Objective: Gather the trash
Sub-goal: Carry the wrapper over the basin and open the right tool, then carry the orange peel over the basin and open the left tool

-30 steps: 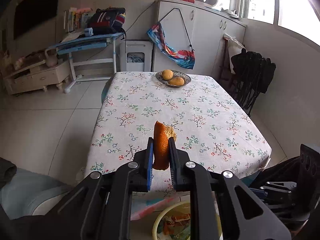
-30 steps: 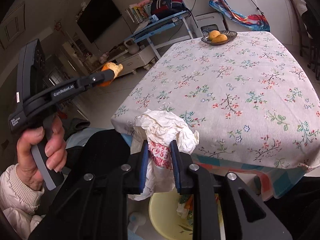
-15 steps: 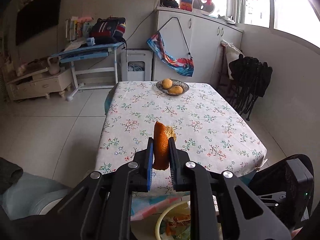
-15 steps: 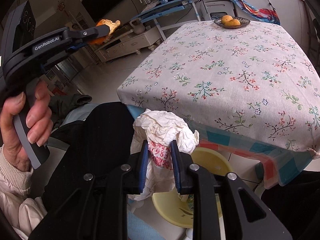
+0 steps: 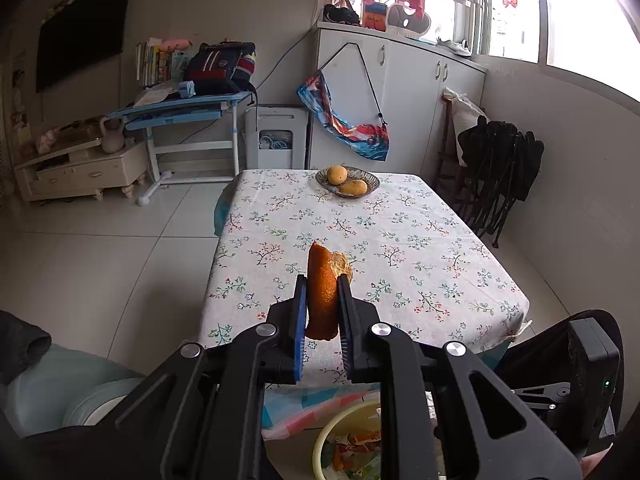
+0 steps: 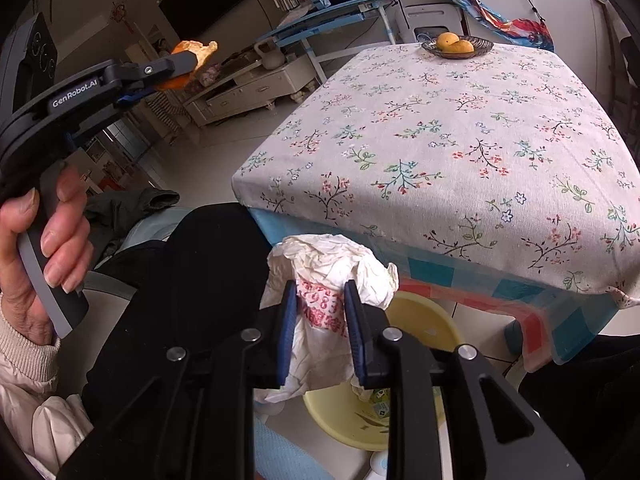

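Note:
My left gripper [image 5: 322, 292] is shut on an orange peel [image 5: 322, 292] and holds it in the air before the table's near edge. From the right wrist view the left gripper [image 6: 188, 64] is high at the left with the peel [image 6: 192, 50] at its tips. My right gripper [image 6: 320, 296] is shut on a crumpled white plastic bag [image 6: 332, 264] with red print, held above a yellow bin [image 6: 424, 320] on the floor. The bin [image 5: 348, 440] holds wrappers and lies below the left gripper too.
A table with a floral cloth [image 5: 360, 248] stands ahead, with a bowl of fruit [image 5: 347, 182] at its far end. Folded black chairs [image 5: 500, 168] lean at the right wall. A blue desk [image 5: 180, 112] and a low cabinet [image 5: 80, 172] stand at the back left.
Both grippers have pulled back from the table and risen. The left one tilted up, showing more of the room. The right one now hangs over the bin. Both grips unchanged.

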Available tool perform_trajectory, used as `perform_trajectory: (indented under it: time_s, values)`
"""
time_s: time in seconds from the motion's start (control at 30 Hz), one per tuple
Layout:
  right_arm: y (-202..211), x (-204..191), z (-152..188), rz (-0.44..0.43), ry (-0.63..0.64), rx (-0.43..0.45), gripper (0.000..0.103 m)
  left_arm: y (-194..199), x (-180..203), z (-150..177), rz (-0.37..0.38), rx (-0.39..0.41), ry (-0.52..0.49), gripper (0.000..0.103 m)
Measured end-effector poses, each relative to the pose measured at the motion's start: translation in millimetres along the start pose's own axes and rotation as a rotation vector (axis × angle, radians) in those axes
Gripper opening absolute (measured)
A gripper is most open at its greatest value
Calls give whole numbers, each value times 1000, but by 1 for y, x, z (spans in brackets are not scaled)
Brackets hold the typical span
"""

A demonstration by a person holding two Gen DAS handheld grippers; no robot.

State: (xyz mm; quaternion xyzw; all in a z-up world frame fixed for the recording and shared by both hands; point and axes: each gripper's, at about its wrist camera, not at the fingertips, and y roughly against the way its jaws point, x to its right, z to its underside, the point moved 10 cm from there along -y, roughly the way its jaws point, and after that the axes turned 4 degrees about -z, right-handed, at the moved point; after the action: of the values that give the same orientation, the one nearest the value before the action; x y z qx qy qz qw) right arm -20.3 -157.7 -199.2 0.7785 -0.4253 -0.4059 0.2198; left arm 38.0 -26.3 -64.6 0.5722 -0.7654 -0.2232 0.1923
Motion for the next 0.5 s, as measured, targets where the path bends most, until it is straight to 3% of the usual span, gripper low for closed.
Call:
perform_trajectory:
  time_s: [0.13,0.23,0.5]
  values:
    - [1,2,1,16,-9,-1,29,5,0,0,1,8,-1,14]
    - [3,6,0,37,-15,12,41,8,0,1,2,10,-3,14]
    - [30,16,-14,57,-62,147,53,15,13,14,26,-14,-34,14]
